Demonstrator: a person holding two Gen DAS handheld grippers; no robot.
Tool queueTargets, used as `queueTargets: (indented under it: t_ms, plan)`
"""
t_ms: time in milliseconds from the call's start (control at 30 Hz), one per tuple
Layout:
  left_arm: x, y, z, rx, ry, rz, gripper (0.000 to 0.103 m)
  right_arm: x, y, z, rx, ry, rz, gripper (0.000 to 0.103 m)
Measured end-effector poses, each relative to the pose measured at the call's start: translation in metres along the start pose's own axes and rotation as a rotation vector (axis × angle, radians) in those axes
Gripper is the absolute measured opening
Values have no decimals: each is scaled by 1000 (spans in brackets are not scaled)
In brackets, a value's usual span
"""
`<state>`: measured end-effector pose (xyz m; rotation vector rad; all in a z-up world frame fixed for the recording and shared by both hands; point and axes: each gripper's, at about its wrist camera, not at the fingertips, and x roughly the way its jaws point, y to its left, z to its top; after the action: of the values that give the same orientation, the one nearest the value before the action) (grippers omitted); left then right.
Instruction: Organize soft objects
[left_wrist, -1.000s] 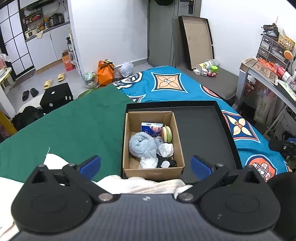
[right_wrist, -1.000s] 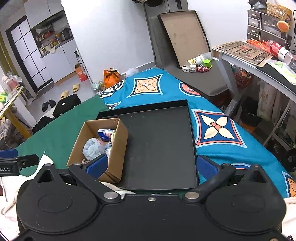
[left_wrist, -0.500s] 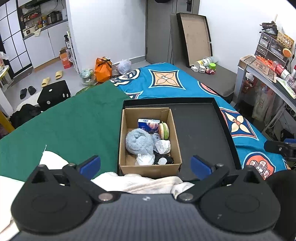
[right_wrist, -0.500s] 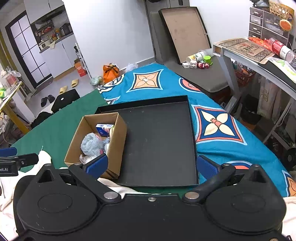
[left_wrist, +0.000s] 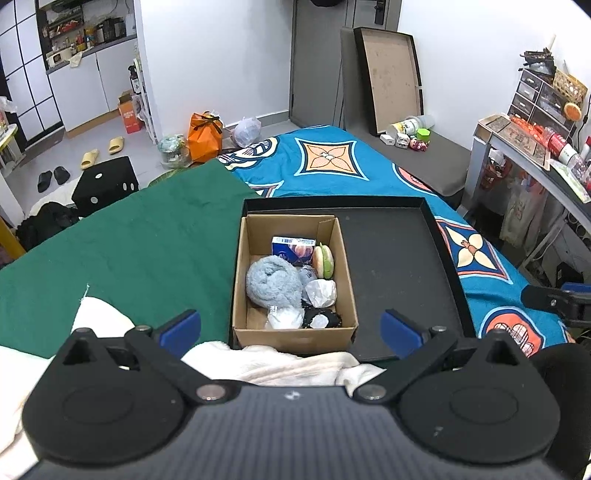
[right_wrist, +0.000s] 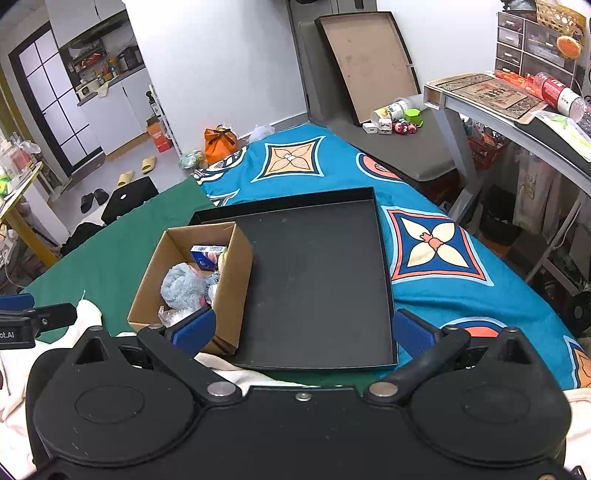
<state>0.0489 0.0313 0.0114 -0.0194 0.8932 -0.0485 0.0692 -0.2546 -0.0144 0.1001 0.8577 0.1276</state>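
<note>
A brown cardboard box stands in the left part of a black tray. In it lie a fluffy grey-blue plush, a blue carton, a burger-shaped toy, crumpled white pieces and a black item. My left gripper is open and empty, above the box's near edge. My right gripper is open and empty, above the tray's near edge.
The tray rests on a bed with a green cloth and a blue patterned sheet. A white towel lies at the near edge. A desk stands to the right. Bags and slippers lie on the floor beyond.
Both grippers have drawn back and up a little; the box and tray sit slightly farther away in both views. Both stay open and empty.
</note>
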Motion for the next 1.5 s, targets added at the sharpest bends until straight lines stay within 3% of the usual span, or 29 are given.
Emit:
queueTargets:
  t_ms: [1500]
  plan:
    - [6, -6, -3, 4, 9, -21, 103, 3, 3, -8, 10, 9, 35, 103]
